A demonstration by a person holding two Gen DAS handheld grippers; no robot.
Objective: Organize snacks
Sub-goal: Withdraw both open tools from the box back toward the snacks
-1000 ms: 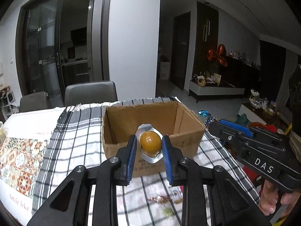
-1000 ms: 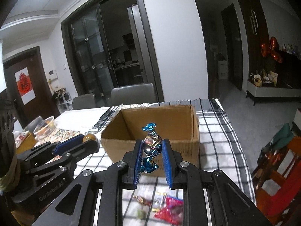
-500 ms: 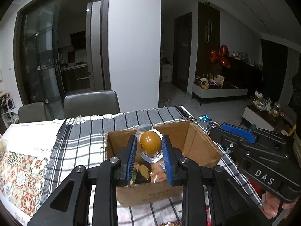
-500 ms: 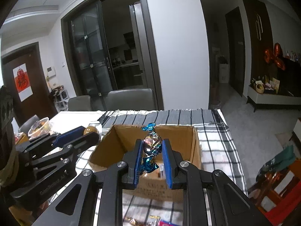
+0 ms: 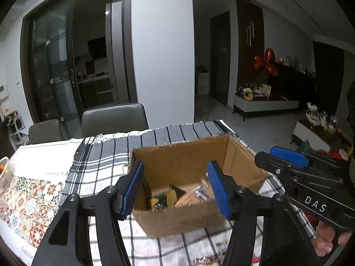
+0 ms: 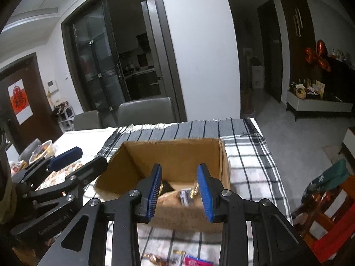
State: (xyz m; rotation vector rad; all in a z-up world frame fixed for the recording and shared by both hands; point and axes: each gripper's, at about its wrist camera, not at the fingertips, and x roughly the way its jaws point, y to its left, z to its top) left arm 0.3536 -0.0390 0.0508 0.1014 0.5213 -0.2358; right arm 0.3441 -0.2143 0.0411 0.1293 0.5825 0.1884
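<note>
Checked tablecloth (image 5: 106, 161) covers the table's far end; the open cardboard box (image 5: 193, 155) sits on it, snacks (image 5: 177, 196) inside. Left gripper (image 5: 175, 184) and right gripper (image 6: 179, 185) hover above, jaws just opened, empty.

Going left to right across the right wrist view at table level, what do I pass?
Left gripper → food bowl behind it → cardboard box, with the open right gripper over it → checked cloth → red chair.
</note>
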